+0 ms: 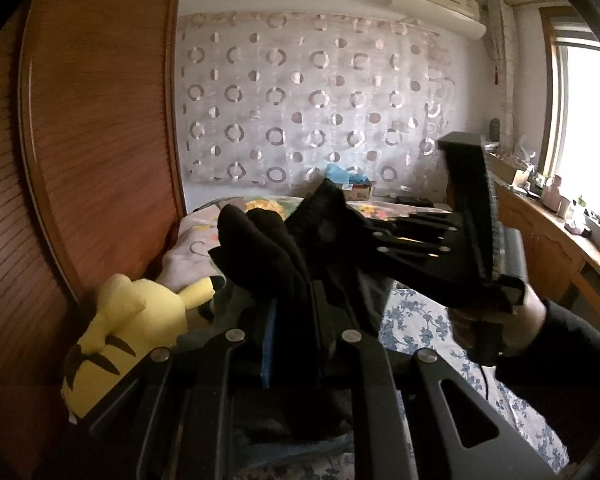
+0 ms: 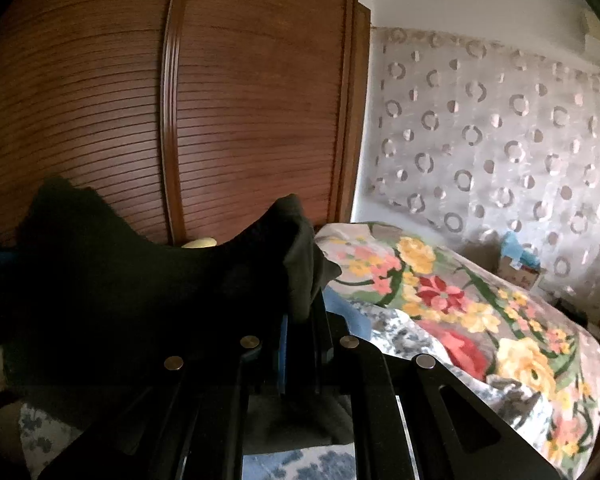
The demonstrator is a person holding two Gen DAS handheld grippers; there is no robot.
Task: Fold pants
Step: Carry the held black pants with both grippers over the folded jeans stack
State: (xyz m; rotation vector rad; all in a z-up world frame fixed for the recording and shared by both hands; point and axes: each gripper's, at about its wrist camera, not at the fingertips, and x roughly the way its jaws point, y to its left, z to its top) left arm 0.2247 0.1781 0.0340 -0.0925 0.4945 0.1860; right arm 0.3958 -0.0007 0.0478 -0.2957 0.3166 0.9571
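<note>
I have both grippers clamped on the black pants; left gripper and right gripper each pinch 1 bunched edge; the cloth hangs between them above the bed, its long axis running left to right.

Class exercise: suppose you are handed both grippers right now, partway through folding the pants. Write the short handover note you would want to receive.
Left gripper: shut on a bunch of the black pants.
Right gripper: shut on another part of the pants' edge, fabric sticking up past the fingers.
Pants: lifted between the two grippers above the bed, sagging between them, not laid flat. A yellow plush toy lies by the wardrobe.
Done: both grips taken.
Left: lay the pants down, make the folds; no finished fold is visible yet.
</note>
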